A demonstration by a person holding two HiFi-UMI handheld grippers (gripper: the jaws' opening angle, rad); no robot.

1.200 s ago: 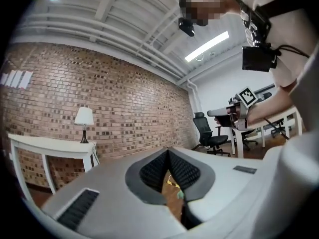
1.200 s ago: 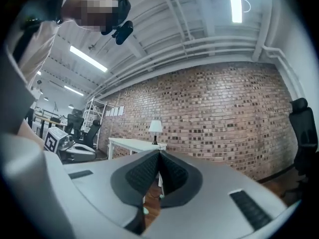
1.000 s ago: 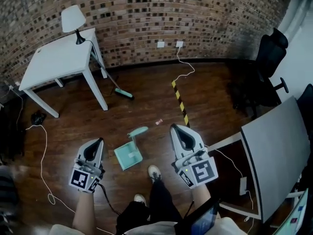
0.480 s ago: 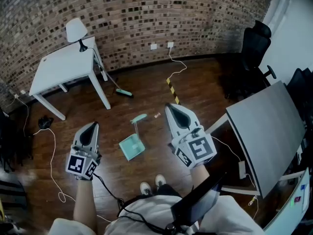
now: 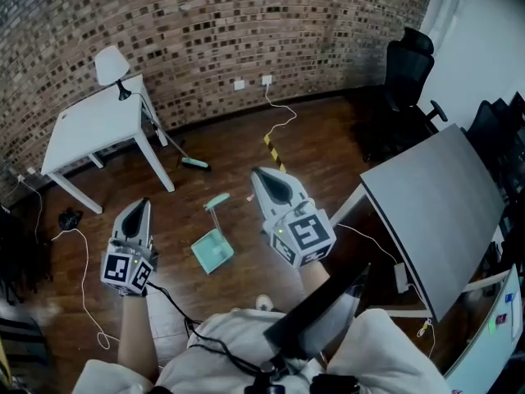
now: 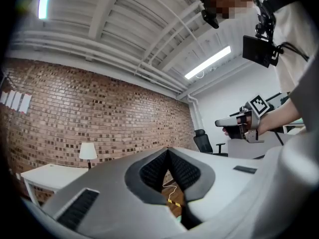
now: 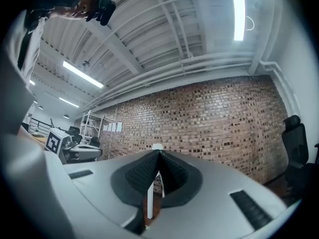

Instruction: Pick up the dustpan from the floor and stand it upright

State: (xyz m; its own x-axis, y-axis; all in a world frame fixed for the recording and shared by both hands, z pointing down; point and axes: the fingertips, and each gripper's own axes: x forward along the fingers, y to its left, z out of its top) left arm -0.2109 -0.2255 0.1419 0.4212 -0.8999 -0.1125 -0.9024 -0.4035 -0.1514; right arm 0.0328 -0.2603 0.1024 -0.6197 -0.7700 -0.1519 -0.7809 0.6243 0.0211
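The teal dustpan (image 5: 212, 249) is on the dark wooden floor between my two grippers, its handle (image 5: 216, 202) towards the brick wall. Whether it stands or lies I cannot tell from above. My left gripper (image 5: 138, 206) is held up to the left of it, shut and empty. My right gripper (image 5: 264, 176) hangs higher on the dustpan's right, also shut with nothing in it. In the left gripper view the jaws (image 6: 168, 151) meet in front of the brick wall, and the right gripper (image 6: 239, 126) shows beyond. In the right gripper view the jaws (image 7: 158, 153) are closed too.
A white table (image 5: 86, 125) with a lamp (image 5: 107, 66) stands at the back left, a broom (image 5: 194, 162) leaning by it. A black-yellow tape strip (image 5: 271, 148) and cables (image 5: 82, 277) lie on the floor. A grey desk (image 5: 431, 208) and black chairs (image 5: 404, 72) fill the right.
Both grippers have come up away from the floor, still shut and empty. The head view has risen and the shoes by the dustpan are out of sight. The dustpan has not moved.
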